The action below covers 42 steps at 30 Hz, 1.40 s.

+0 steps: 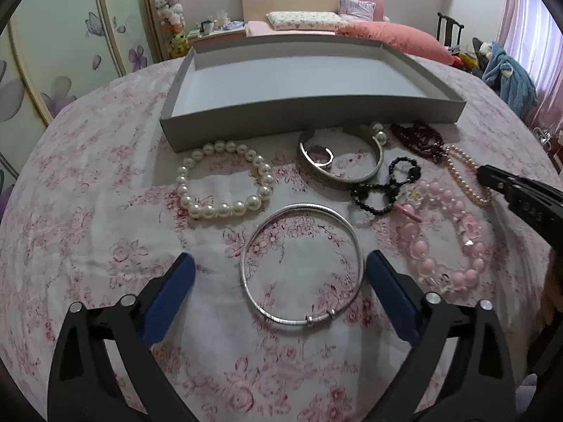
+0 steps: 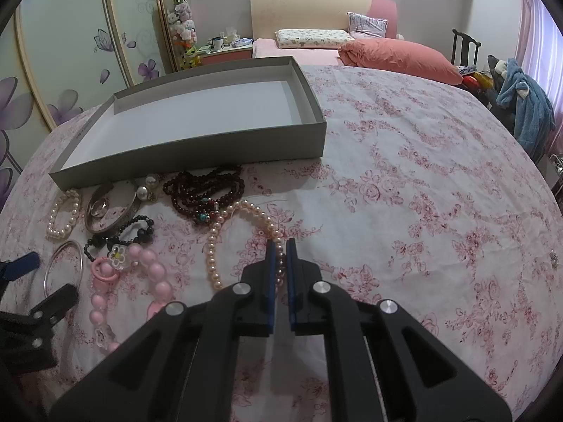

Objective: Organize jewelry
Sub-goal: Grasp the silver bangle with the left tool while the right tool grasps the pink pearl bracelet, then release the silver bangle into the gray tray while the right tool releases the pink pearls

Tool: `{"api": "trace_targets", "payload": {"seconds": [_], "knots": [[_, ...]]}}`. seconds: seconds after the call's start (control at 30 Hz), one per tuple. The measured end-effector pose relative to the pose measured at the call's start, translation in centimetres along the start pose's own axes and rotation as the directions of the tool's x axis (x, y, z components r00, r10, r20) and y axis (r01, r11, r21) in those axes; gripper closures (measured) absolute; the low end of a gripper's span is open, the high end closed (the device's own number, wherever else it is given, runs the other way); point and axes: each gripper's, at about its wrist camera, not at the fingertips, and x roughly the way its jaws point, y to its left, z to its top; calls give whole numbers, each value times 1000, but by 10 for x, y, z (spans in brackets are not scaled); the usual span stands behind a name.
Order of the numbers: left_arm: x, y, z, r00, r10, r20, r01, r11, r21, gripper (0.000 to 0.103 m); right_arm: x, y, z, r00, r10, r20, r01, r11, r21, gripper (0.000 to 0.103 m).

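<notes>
My left gripper (image 1: 279,263) is open, its blue fingers on either side of a thin silver bangle (image 1: 352,232) lying flat on the floral cloth. My right gripper (image 2: 280,246) is shut on the right side of a pinkish pearl necklace (image 2: 213,246), a strand showing between its pads. Around lie a white pearl bracelet (image 1: 225,209), a wide silver cuff (image 1: 337,177) with a small ring (image 1: 322,156) inside, black beads (image 1: 380,190), dark red beads (image 2: 202,190) and a pink bead bracelet (image 1: 440,267). An empty grey box (image 1: 309,112) stands behind them.
The table carries a pink floral cloth (image 2: 422,211). Behind it are a bed (image 2: 397,54), a wardrobe with flower doors (image 2: 70,70) and a chair with blue clothing (image 2: 527,112) at the right.
</notes>
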Motion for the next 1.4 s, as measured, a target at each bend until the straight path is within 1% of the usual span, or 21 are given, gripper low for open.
{"api": "trace_targets", "payload": {"seconds": [0.07,0.1,0.13,0.2,0.47,0.5,0.53,0.73,0.9,1.13,1.3,1.4], "knots": [[0,-1,3,1000,-4,5,4,1000,0,15,0,0,0,1000,3,0,-3,1000,4,96],[0,-1,3,1000,-3,9,3,1000,0,21,0,0,1,1000,5,0,-5,1000,6,96],[0,-2,5,1000,-1,12,1,1000,0,24,0,-1,0,1000,7,0,-7,1000,9,96],[0,-4,4,1000,0,18,0,1000,1,26,0,-1,1,1000,10,0,-10,1000,13,96],[-2,-3,2,1000,-2,25,2,1000,6,25,0,-3,1,1000,21,1,-21,1000,21,96],[-2,-4,2,1000,-4,28,4,1000,6,27,0,-3,1,1000,25,2,-25,999,25,96],[-3,-4,2,999,-6,36,5,1000,9,32,0,-4,1,1000,31,3,-31,999,30,96],[-5,7,1,999,-9,41,9,1000,-10,33,-5,-8,-1,997,76,20,-77,995,58,96],[-11,19,-1,998,-10,57,13,999,-51,33,-24,-7,2,990,113,83,-118,991,62,96],[-31,28,-2,990,4,138,8,996,-86,33,-50,5,4,974,168,153,-176,983,42,96],[-47,31,-1,978,16,208,6,995,-103,33,-68,14,7,961,195,198,-204,979,23,96],[-57,27,0,966,30,257,-7,996,-91,33,-77,17,10,953,205,223,-215,976,19,96]]}}
